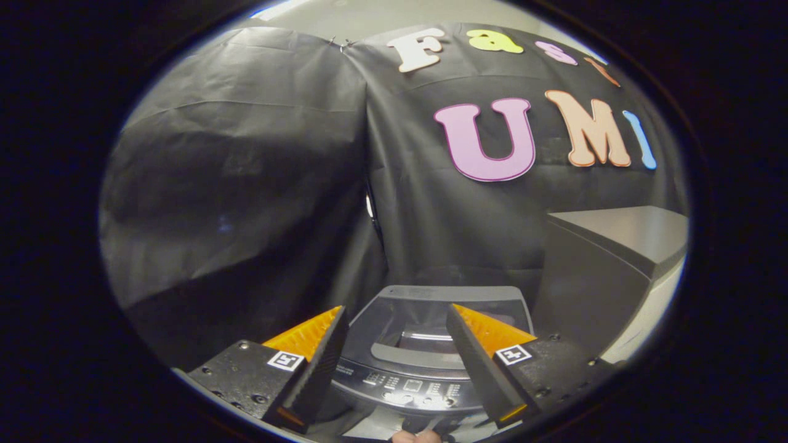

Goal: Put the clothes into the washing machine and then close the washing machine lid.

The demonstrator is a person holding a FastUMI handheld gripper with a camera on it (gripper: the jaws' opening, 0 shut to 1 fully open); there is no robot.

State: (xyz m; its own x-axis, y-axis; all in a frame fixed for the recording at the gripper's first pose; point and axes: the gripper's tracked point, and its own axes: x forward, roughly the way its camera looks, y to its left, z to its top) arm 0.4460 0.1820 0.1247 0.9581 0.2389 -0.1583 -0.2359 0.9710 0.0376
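My gripper (397, 344) hangs wide open and holds nothing, with the dark grey top-loading washing machine (406, 381) just ahead between its fingers. Its glass lid (425, 320) looks shut. I see no clothes, so this fits either a load still waiting or one already shut inside.

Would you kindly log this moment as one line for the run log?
gripper: open, holding nothing | washer: just ahead, between and beyond fingers | lid: looks shut | grey cabinet: beside washer

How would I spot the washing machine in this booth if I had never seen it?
Start at the black cloth wall, then drop to the open gripper. The washing machine sits low between its two fingers, left of a tall grey cabinet. Its glossy dark lid and row of control buttons set it apart.
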